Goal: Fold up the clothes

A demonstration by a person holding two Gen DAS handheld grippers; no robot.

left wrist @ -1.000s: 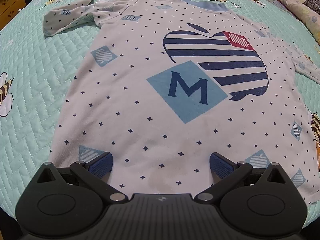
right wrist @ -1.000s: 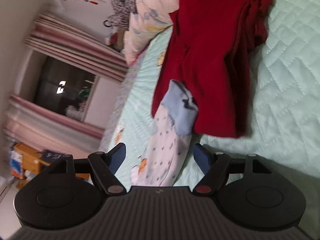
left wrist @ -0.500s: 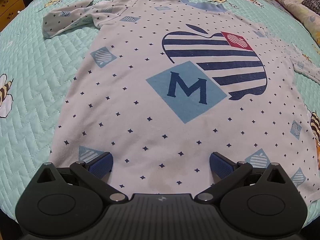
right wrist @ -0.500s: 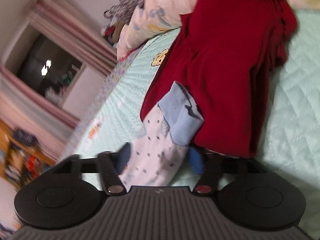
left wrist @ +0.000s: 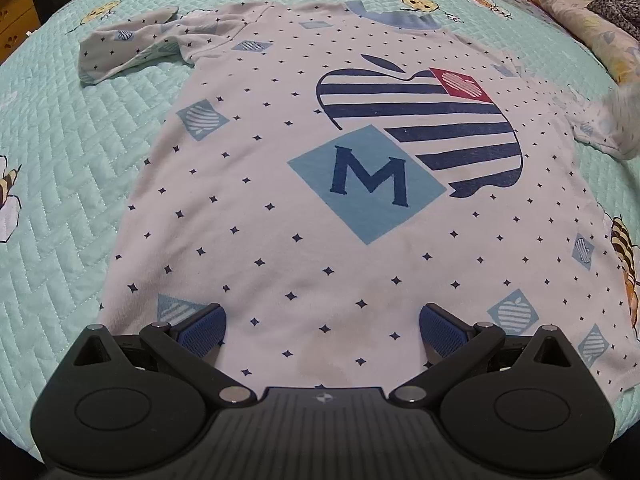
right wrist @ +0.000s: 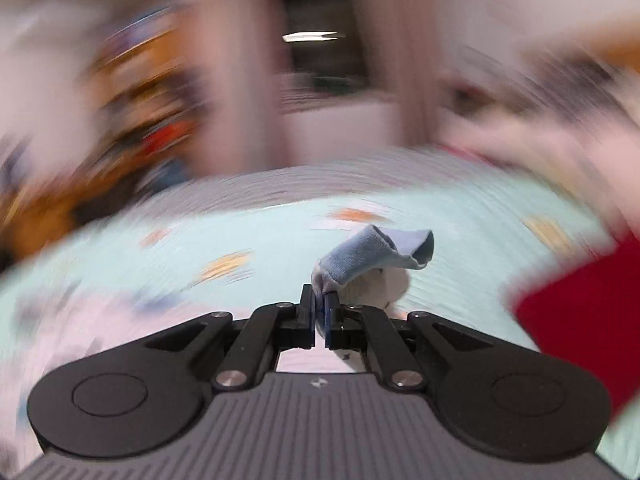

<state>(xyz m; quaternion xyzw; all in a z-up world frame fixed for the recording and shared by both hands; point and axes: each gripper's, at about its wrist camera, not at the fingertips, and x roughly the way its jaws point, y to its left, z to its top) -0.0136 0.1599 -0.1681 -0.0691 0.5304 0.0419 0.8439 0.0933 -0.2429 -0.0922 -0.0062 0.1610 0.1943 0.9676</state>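
Observation:
A white shirt [left wrist: 280, 184] with a striped apple print and a blue M patch lies flat, front up, on the mint quilted bed [left wrist: 60, 160]. My left gripper [left wrist: 322, 326] hovers open over the shirt's hem, nothing between its blue pads. The shirt's left sleeve [left wrist: 132, 46] rests crumpled at the far left. In the right wrist view my right gripper [right wrist: 320, 312] is shut on the right sleeve's light-blue cuff [right wrist: 376, 256], lifted off the bed. That raised sleeve [left wrist: 616, 120] appears blurred at the right edge of the left wrist view.
A red garment [right wrist: 580, 312] lies on the bed to the right of my right gripper. Floral pillows [left wrist: 580, 20] and dark clothing sit at the far right of the bed. A wooden cabinet [left wrist: 16, 12] stands beyond the bed's far left edge.
My right gripper closed on the sleeve cuff, rolled upright and swung up and away from the red garment. The sleeve end rose at the shirt's right side. The left gripper stayed put.

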